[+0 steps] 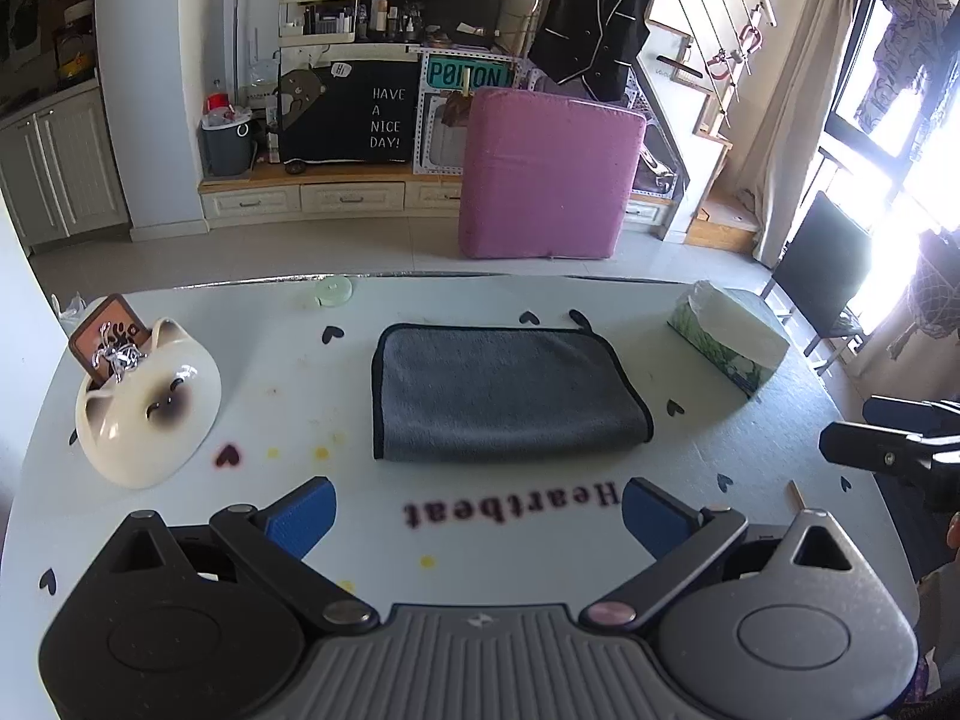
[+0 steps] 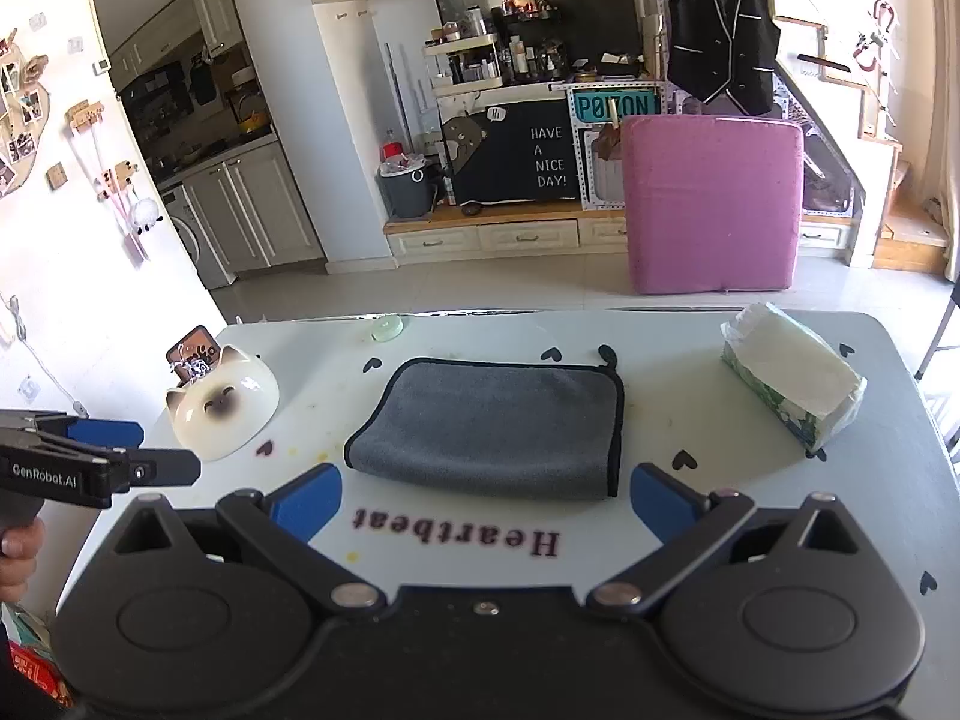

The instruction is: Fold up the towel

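A grey towel with black trim lies folded flat in the middle of the white table; it also shows in the right wrist view. My left gripper is open and empty, held above the table just in front of the towel's near edge. My right gripper is open and empty, also just in front of the towel. The right gripper shows at the right edge of the left wrist view. The left gripper shows at the left edge of the right wrist view.
A cat-face ceramic holder stands at the table's left, also in the right wrist view. A tissue pack lies at the right, also in the right wrist view. A small green lid sits at the far edge. A pink cushion stands on the floor beyond.
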Action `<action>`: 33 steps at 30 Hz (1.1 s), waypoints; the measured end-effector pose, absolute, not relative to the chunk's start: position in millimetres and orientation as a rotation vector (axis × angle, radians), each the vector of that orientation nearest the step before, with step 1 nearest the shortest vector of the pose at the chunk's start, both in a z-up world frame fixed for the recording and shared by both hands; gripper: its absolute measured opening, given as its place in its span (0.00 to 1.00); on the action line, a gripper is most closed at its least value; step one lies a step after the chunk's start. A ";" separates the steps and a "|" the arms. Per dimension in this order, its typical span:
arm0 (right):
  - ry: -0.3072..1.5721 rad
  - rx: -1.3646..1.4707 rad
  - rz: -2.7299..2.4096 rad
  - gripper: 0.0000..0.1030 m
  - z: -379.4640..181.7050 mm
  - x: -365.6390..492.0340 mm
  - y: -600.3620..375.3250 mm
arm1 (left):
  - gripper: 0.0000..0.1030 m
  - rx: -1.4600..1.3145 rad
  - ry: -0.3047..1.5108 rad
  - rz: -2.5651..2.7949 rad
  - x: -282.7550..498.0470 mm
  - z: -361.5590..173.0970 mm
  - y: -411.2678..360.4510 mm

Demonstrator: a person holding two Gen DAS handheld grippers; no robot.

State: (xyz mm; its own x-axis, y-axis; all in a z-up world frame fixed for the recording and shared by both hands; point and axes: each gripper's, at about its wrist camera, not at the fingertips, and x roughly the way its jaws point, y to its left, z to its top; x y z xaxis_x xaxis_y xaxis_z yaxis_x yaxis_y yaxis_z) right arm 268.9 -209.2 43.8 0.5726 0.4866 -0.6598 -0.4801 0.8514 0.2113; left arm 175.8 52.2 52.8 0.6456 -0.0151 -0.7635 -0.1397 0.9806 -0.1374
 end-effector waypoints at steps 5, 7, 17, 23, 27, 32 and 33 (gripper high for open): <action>0.778 0.014 0.561 0.99 45.5 260.2 -215.9 | 0.98 -0.194 0.861 0.062 163.9 56.7 48.5; 0.782 0.010 0.558 0.99 45.2 256.7 -218.2 | 0.98 -0.197 0.858 0.058 159.3 57.8 47.1; 0.794 -0.013 0.570 0.99 48.4 236.8 -224.7 | 0.98 -0.209 0.872 0.030 142.3 57.6 40.1; 0.805 -0.012 0.556 0.99 49.1 228.6 -227.8 | 0.98 -0.206 0.866 0.022 132.5 59.4 37.9; 0.803 -0.007 0.550 0.99 49.8 224.4 -228.7 | 0.98 -0.198 0.866 0.010 128.9 59.3 35.6; 0.796 -0.018 0.570 0.99 51.6 218.1 -229.2 | 0.98 -0.183 0.861 0.009 125.0 60.5 32.1; 0.792 -0.022 0.577 0.99 52.5 216.7 -228.8 | 0.98 -0.183 0.860 0.005 124.5 60.3 31.3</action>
State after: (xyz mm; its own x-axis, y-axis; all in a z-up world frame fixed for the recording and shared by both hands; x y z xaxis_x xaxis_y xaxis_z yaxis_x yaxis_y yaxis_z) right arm 216.7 -228.8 52.5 0.5567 0.4813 -0.6771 -0.4972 0.8460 0.1925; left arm 124.5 31.3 60.3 0.6537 -0.0693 -0.7536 -0.0783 0.9843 -0.1585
